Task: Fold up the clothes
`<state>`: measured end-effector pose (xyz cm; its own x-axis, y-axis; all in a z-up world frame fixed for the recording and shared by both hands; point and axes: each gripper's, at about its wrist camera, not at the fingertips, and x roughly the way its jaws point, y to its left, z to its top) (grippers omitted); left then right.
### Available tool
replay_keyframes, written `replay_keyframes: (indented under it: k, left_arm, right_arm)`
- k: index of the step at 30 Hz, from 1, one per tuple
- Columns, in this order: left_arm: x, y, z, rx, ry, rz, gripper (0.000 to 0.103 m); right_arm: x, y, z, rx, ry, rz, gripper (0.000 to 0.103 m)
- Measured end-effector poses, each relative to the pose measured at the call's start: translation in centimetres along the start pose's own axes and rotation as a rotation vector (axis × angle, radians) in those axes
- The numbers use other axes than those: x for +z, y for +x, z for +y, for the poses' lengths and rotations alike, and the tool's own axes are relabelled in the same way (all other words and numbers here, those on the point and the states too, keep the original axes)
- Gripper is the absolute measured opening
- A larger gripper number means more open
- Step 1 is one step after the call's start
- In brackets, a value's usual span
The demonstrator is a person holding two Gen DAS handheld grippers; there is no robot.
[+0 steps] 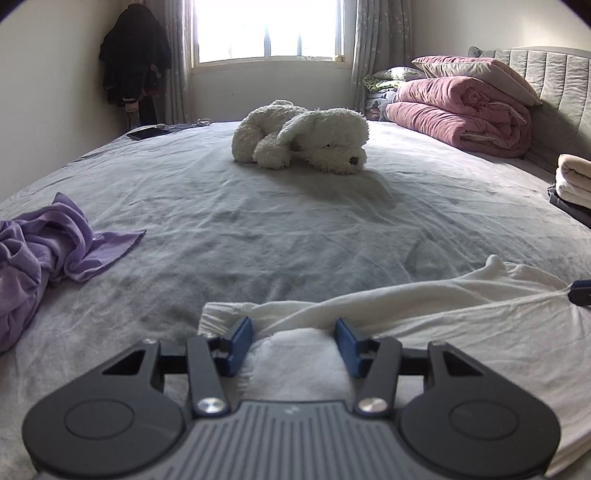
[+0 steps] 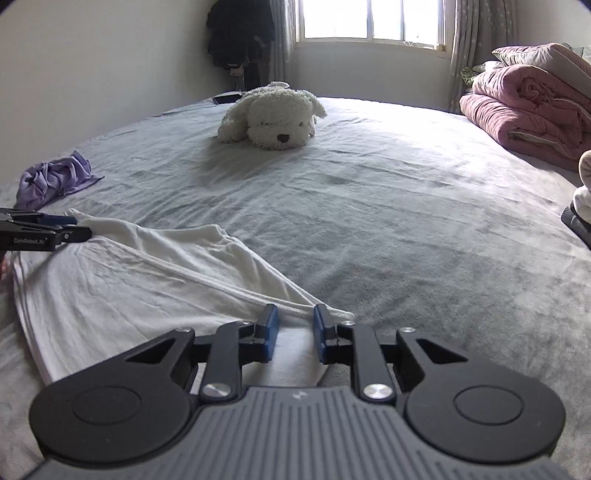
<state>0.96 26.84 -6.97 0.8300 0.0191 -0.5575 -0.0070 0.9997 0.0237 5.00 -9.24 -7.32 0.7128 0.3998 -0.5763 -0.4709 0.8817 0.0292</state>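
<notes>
while the white garment (image 2: 122, 280) lies spread on the near part of the grey bed (image 2: 388, 229), we keep our left tool (image 1: 293, 334) wide over one end and our right tool (image 2: 295, 325) parted narrowly over its corner. further off lie a purple garment (image 1: 40, 243) and plush dog (image 1: 306, 136).

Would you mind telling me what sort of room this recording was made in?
Most likely a home bedroom: a wide bed with a grey sheet, a padded grey headboard behind folded pink quilts, and a curtained window.
</notes>
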Motion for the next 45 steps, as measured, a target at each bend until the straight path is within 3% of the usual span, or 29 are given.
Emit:
replay_keyframes:
  k: [6, 9, 10, 11, 12, 19, 30, 35, 39, 41, 43, 45]
  left_arm:
    - [0.2, -0.3, -1.2, 0.042, 0.067, -0.004, 0.054]
    - [0.3, -1.0, -1.6, 0.053, 0.085, -0.021, 0.061]
    - [0.4, -1.5, -1.7, 0.048, 0.081, -0.03, 0.064]
    - [0.4, -1.9, -1.8, 0.042, 0.077, -0.039, 0.07]
    - [0.5, -2.4, -1.9, 0.034, 0.075, -0.048, 0.076]
    - [0.6, -5.8, -3.7, -0.09, 0.094, -0.097, 0.083]
    - [-1.6, -8.5, -8.5, -0.285, 0.203, -0.11, 0.086]
    - [-2.7, -9.5, -11.3, -0.402, 0.312, -0.113, 0.086]
    - [-3.1, -10.2, -13.7, -0.478, 0.39, -0.133, 0.086]
    - [-3.4, -10.4, -15.0, -0.505, 0.429, -0.136, 0.086]
    - [-3.7, -10.5, -16.3, -0.524, 0.473, -0.137, 0.086]
    - [-4.2, -10.6, -17.7, -0.53, 0.531, -0.145, 0.086]
  right_arm:
    - [0.1, -0.2, -0.5, -0.005, 0.009, -0.001, 0.016]
    - [0.4, -0.6, -0.5, 0.002, 0.036, 0.004, 0.03]
    - [0.5, -0.8, -0.5, 0.007, 0.049, 0.008, 0.043]
    - [0.6, -1.0, -0.7, 0.015, 0.068, 0.013, 0.049]
    - [0.6, -1.3, -0.8, 0.024, 0.087, 0.018, 0.049]
    - [0.7, -2.5, -2.9, 0.084, 0.302, 0.111, 0.052]
    - [-1.4, -4.5, -5.2, 0.362, 0.612, 0.304, 0.052]
    - [-2.8, -4.4, -5.2, 0.496, 0.711, 0.354, 0.052]
    - [-3.3, -4.4, -5.0, 0.535, 0.743, 0.36, 0.051]
    - [-3.4, -4.4, -5.1, 0.534, 0.76, 0.364, 0.042]
    - [-3.6, -4.2, -5.3, 0.533, 0.775, 0.377, 0.025]
    - [-3.7, -4.1, -5.5, 0.541, 0.795, 0.384, 0.02]
